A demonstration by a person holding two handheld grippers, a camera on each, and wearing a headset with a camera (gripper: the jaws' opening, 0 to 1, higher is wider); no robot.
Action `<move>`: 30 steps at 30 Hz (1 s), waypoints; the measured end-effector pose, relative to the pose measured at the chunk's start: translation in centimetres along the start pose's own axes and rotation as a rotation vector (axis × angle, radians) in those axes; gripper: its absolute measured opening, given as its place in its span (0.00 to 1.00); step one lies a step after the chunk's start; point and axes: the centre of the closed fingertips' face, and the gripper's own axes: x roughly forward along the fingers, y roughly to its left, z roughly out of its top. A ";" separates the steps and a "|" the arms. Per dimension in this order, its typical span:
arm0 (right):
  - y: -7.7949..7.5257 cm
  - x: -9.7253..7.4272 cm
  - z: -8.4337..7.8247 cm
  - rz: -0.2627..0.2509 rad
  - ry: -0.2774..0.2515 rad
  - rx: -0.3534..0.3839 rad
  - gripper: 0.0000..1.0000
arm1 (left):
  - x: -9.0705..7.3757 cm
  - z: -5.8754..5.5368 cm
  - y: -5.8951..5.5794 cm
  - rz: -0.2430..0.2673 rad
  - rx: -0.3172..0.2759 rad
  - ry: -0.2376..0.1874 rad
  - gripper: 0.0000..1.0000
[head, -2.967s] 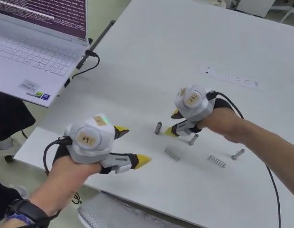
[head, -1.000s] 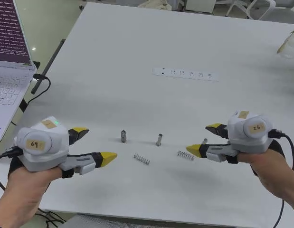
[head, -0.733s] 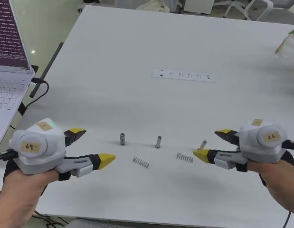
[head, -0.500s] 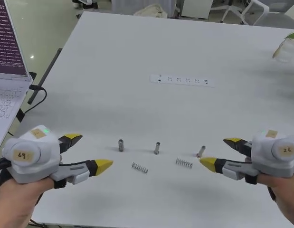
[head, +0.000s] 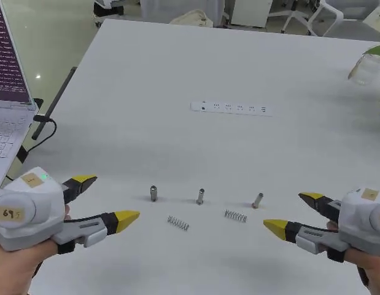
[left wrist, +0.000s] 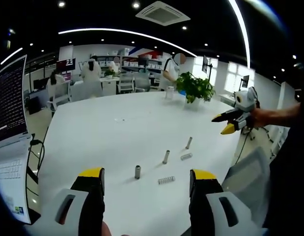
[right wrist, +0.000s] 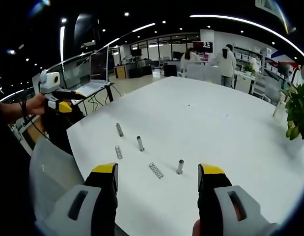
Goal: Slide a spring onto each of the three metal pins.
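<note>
Three short metal pins stand in a row on the white table: left pin (head: 153, 193), middle pin (head: 201, 196), right pin (head: 257, 200). The left pin looks ribbed, as if a spring sits on it. Two loose springs lie just in front, one (head: 177, 223) between the left and middle pins, the other (head: 236, 216) nearer the right pin. My left gripper (head: 105, 198) hovers open at the near left, empty. My right gripper (head: 293, 212) hovers open at the near right, empty. The left gripper view shows the pins (left wrist: 166, 157) ahead; the right gripper view shows a spring (right wrist: 118, 152).
A white power strip (head: 232, 108) lies mid-table behind the pins. A laptop (head: 5, 80) with a black cable (head: 42, 126) sits off the left edge. A glass with a plant (head: 366, 64) stands at the far right. People stand in the background (left wrist: 93, 71).
The right gripper has drawn back from the pins to the near right, and the left has dropped toward the near left edge. The head camera has tilted up. Pins and springs lie unmoved.
</note>
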 end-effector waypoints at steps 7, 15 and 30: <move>0.3 0.0 -0.4 -0.005 0.005 0.007 0.67 | 0.0 -0.4 0.0 0.003 -0.003 0.003 0.67; 0.9 -0.2 -1.5 -0.005 0.005 0.031 0.71 | 0.1 -1.4 -0.6 -0.006 -0.016 0.008 0.68; 1.4 -0.6 -2.3 -0.006 0.010 0.059 0.74 | 1.2 -1.5 -1.0 -0.060 0.016 0.032 0.68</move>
